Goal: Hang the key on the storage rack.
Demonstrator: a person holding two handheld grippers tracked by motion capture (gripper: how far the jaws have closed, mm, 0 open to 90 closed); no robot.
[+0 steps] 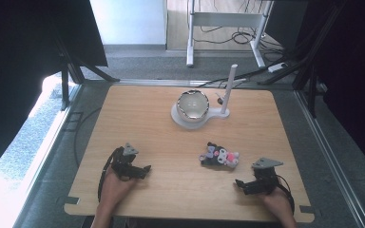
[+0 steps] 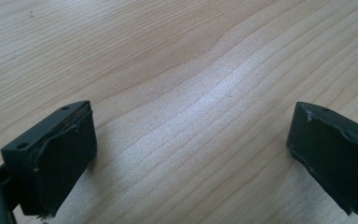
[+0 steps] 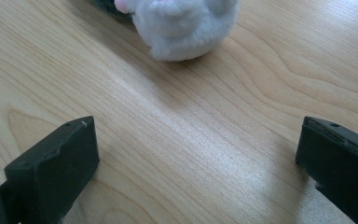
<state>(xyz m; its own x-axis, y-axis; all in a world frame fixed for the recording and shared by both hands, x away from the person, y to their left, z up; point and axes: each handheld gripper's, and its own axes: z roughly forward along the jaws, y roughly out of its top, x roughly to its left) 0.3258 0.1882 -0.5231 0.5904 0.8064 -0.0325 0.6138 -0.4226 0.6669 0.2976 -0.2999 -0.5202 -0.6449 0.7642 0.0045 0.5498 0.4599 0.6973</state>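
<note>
A small plush toy, black with white and pink parts, lies on the wooden table right of centre. My right gripper rests near the front right edge, a short way in front of the toy, jaws wide open and nothing between them. In the right gripper view the toy's white furry end lies just beyond the open jaws. My left gripper rests at the front left, open over bare wood. A white bowl sits on a white stand at the table's far middle.
A white upright post rises from the stand's base just right of the bowl. Dark frame legs and cables stand on the floor beyond the table. A bright patch of light lies on the floor at the left.
</note>
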